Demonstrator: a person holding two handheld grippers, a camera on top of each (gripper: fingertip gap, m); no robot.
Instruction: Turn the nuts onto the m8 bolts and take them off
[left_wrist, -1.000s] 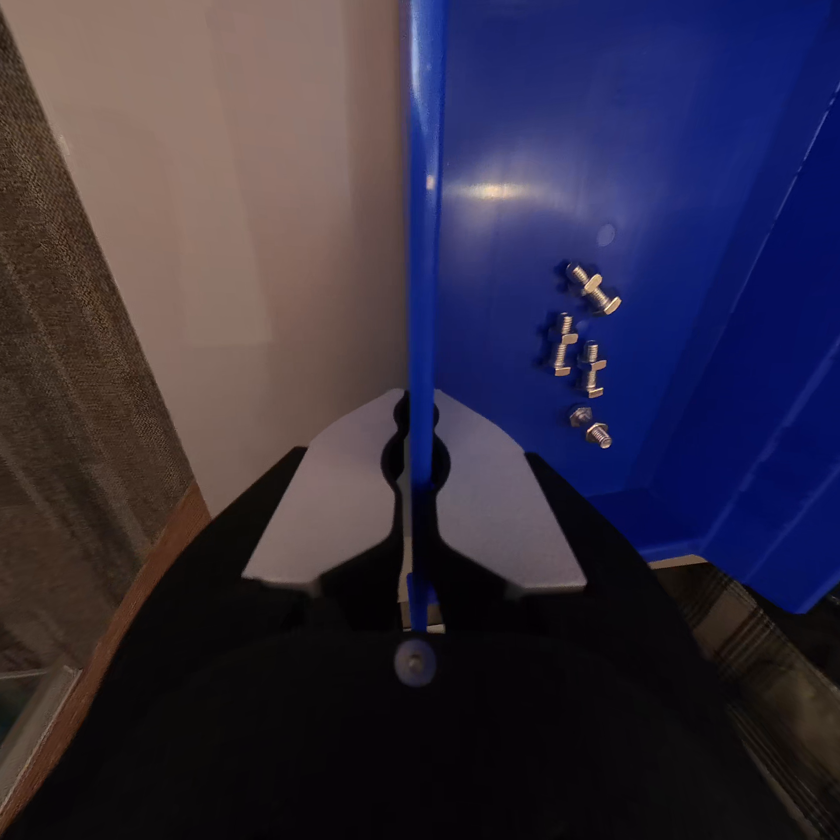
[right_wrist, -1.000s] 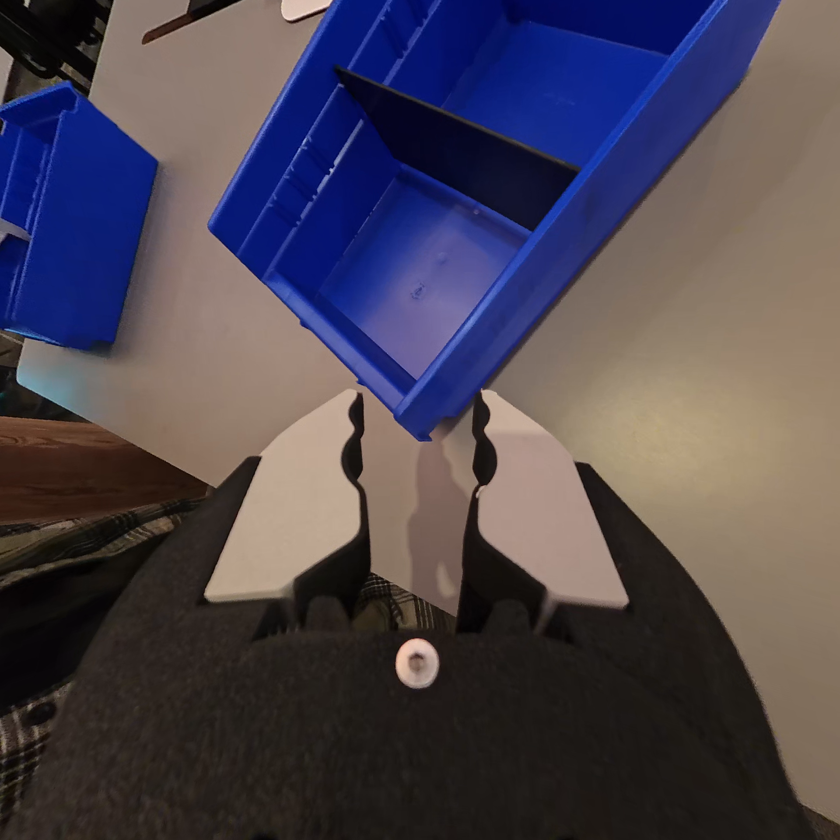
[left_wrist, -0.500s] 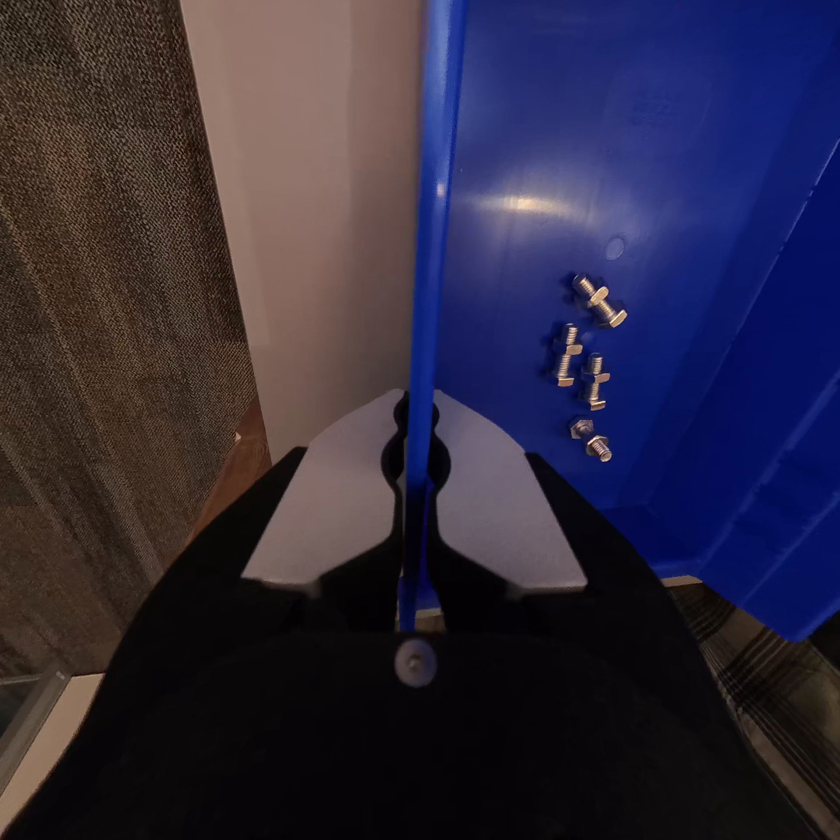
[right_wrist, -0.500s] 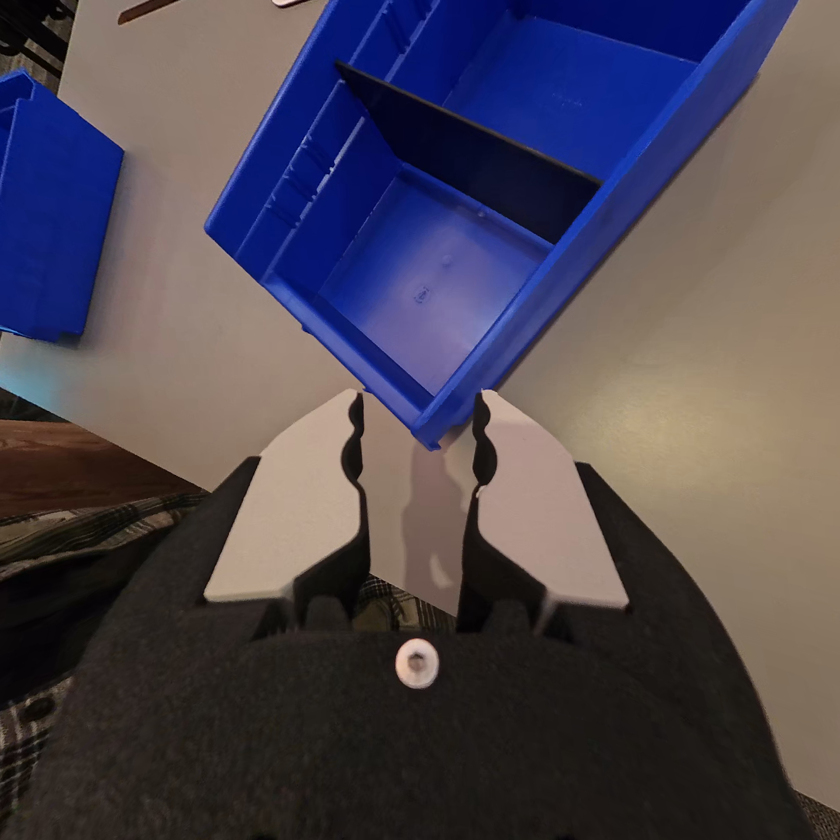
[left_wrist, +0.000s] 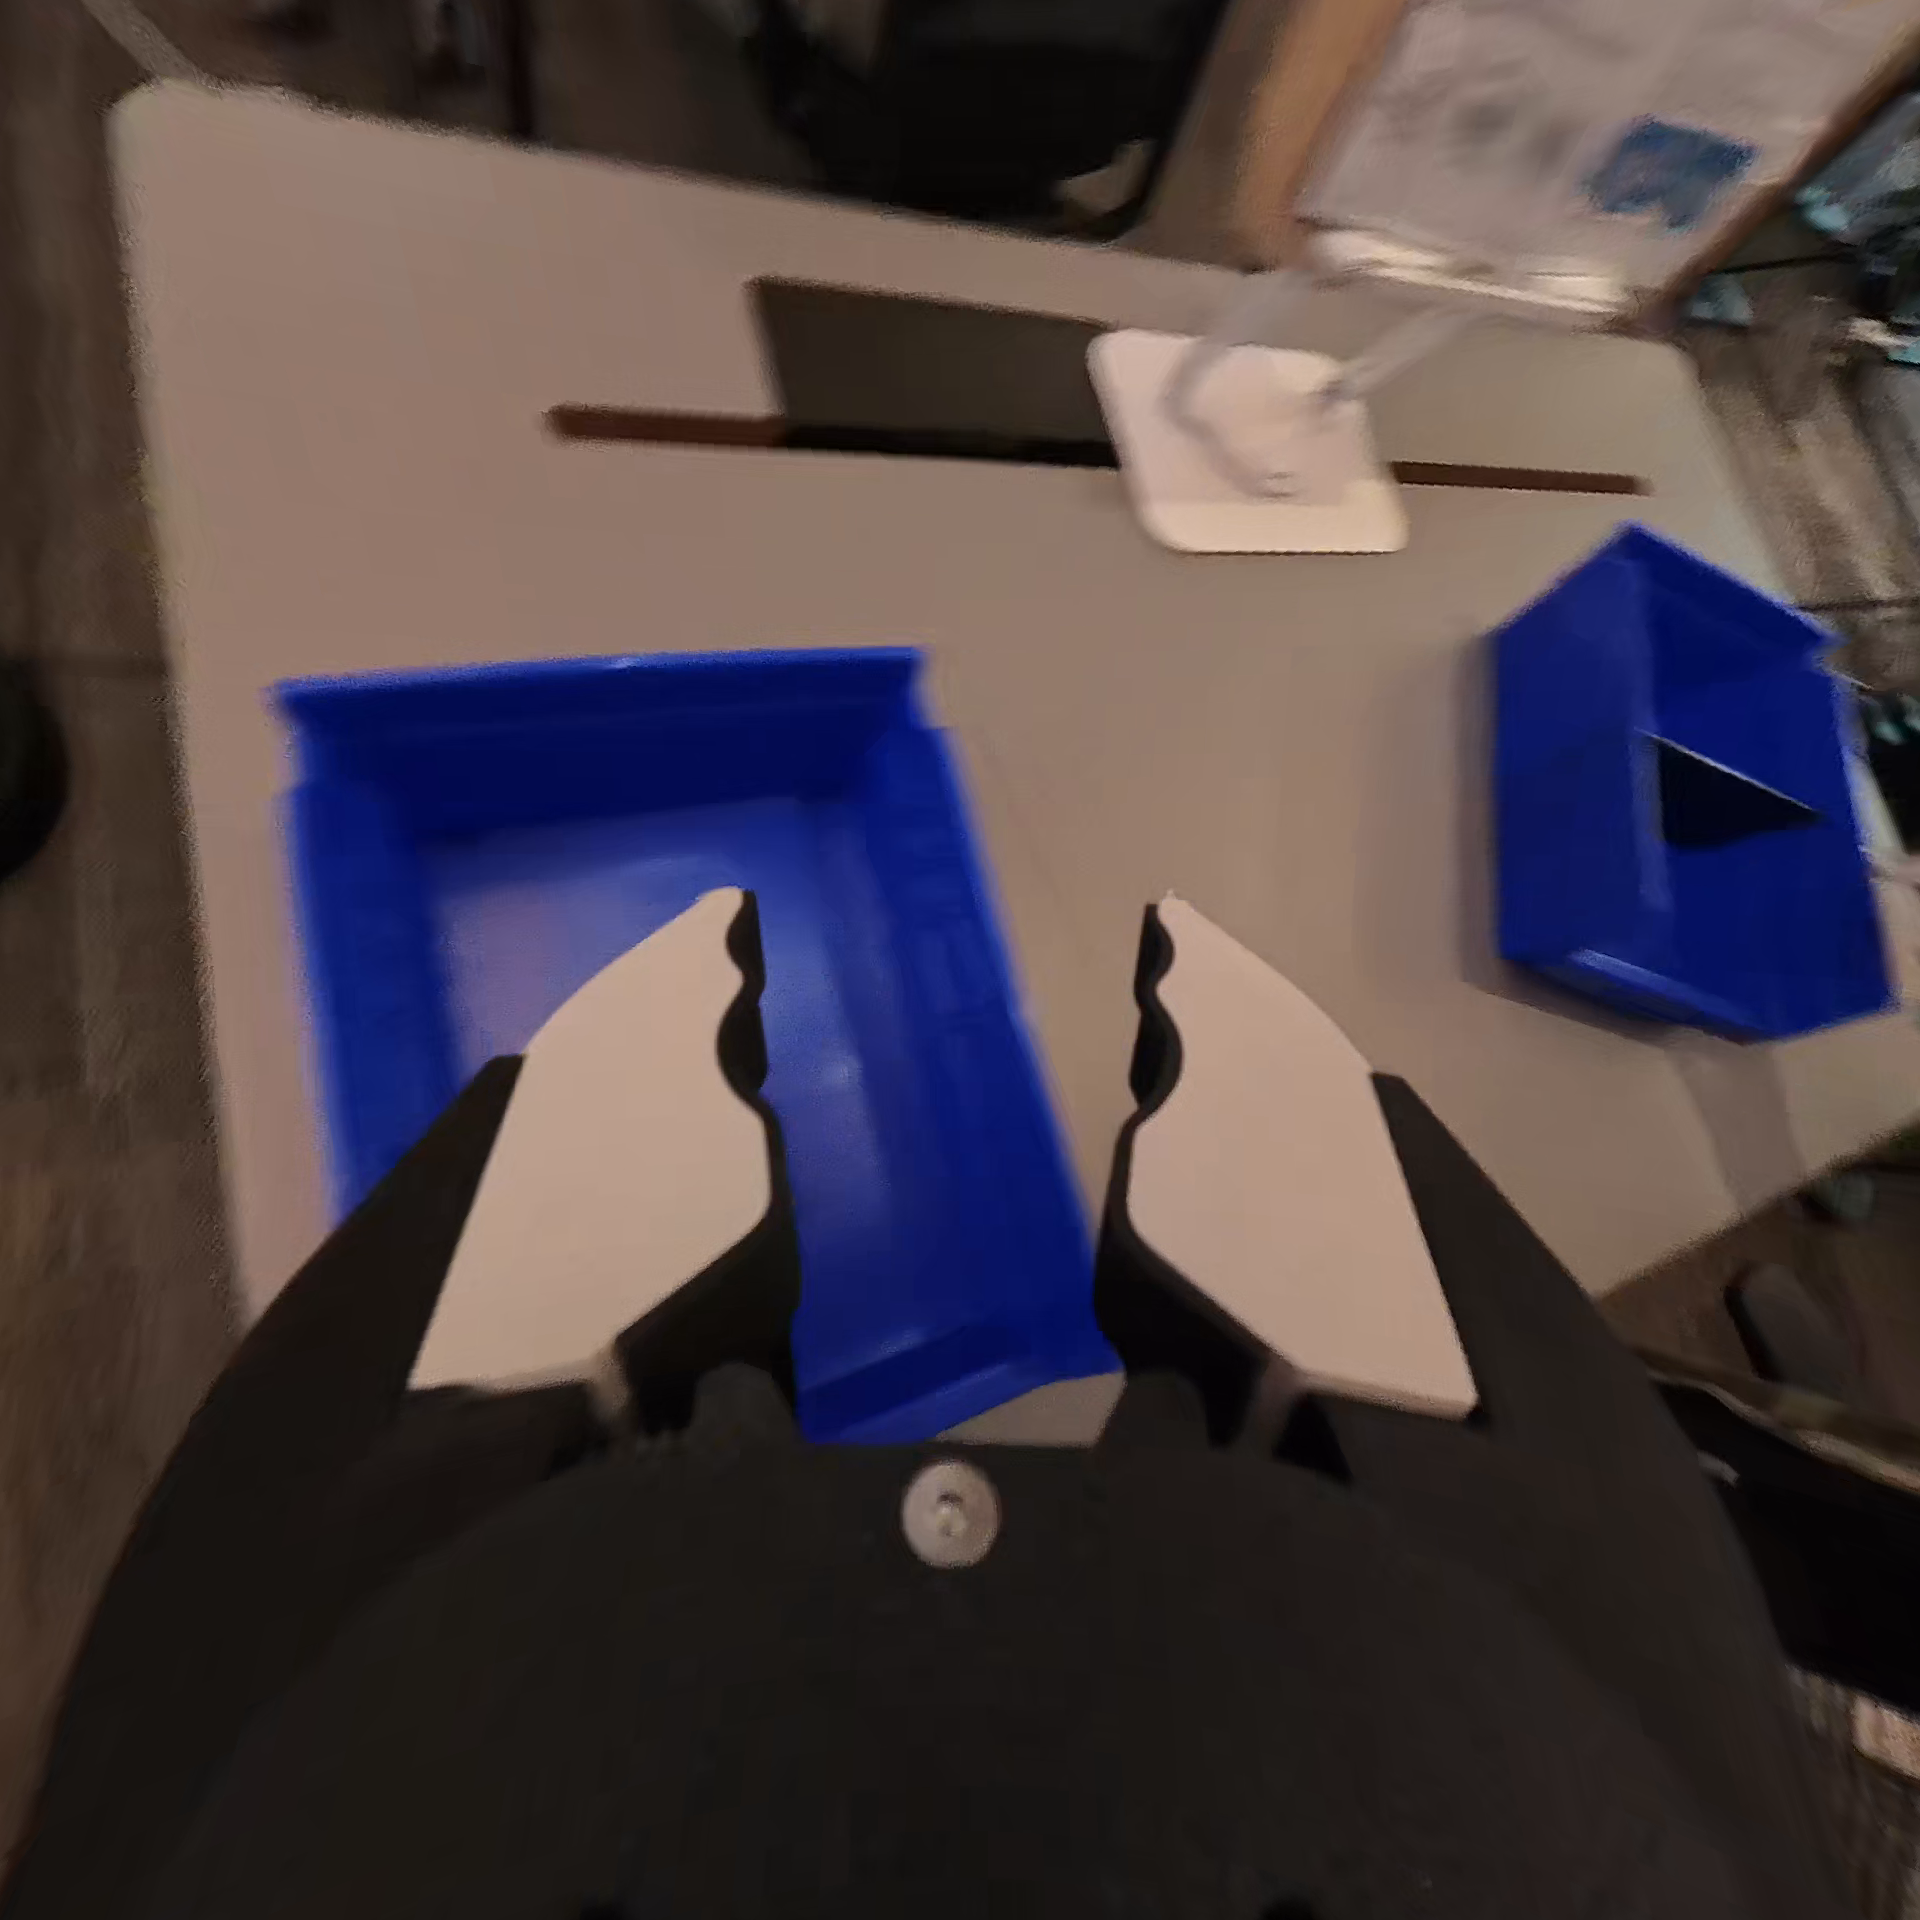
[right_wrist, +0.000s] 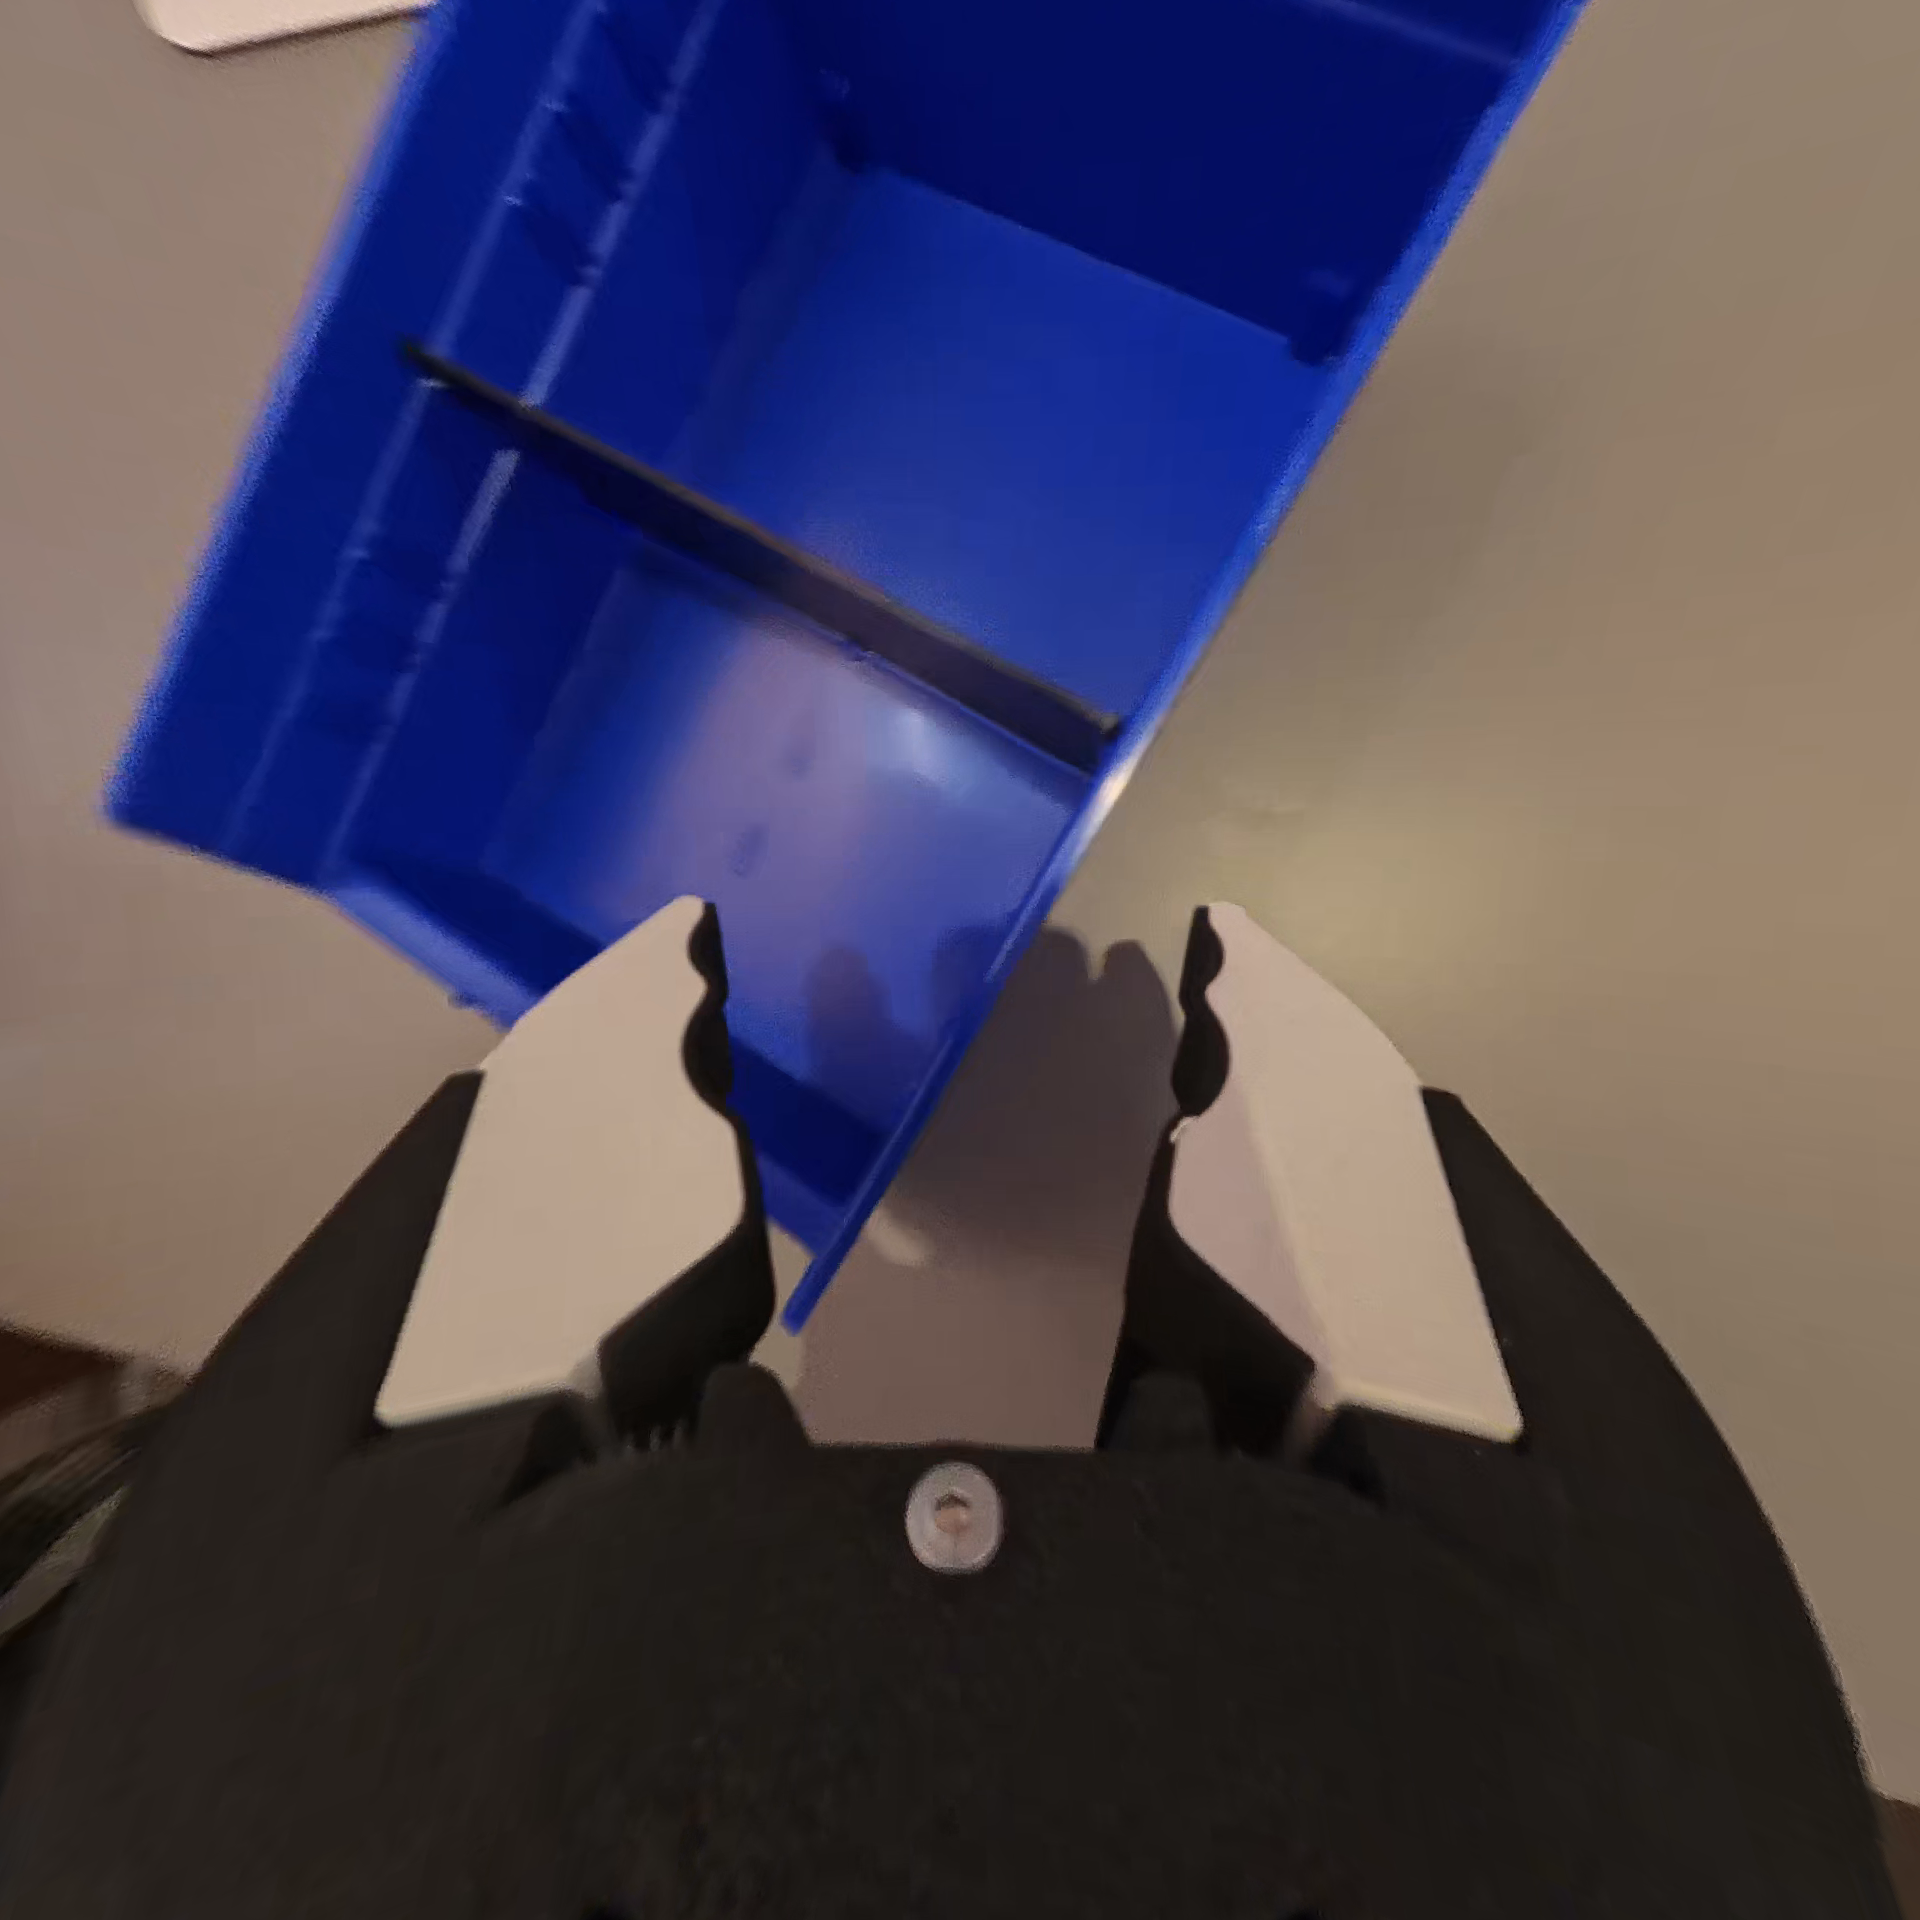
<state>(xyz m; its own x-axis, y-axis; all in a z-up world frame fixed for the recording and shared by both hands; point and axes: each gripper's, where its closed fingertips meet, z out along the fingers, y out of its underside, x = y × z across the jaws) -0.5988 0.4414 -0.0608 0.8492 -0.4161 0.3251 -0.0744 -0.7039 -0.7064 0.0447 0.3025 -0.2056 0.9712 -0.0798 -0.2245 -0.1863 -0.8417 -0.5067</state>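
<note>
No nuts or bolts can be made out: the left wrist view is blurred. Its open blue bin (left_wrist: 623, 935) sits on the grey table (left_wrist: 1195, 727), beneath the left gripper (left_wrist: 945, 914), whose jaws stand wide apart and bare, one finger over the bin floor, the other over the tabletop, the bin's right wall between them. Only this view shows the table's far side: a white stand base (left_wrist: 1247, 457), a dark flat panel (left_wrist: 935, 364) beside it, and a second blue bin (left_wrist: 1662, 810) well apart to the right. The right wrist view shows a divided blue bin (right_wrist: 831, 468) with a black divider (right_wrist: 758, 551) across it. The right gripper (right_wrist: 951, 925) hangs open over its near corner, straddling the side wall without touching it.
</note>
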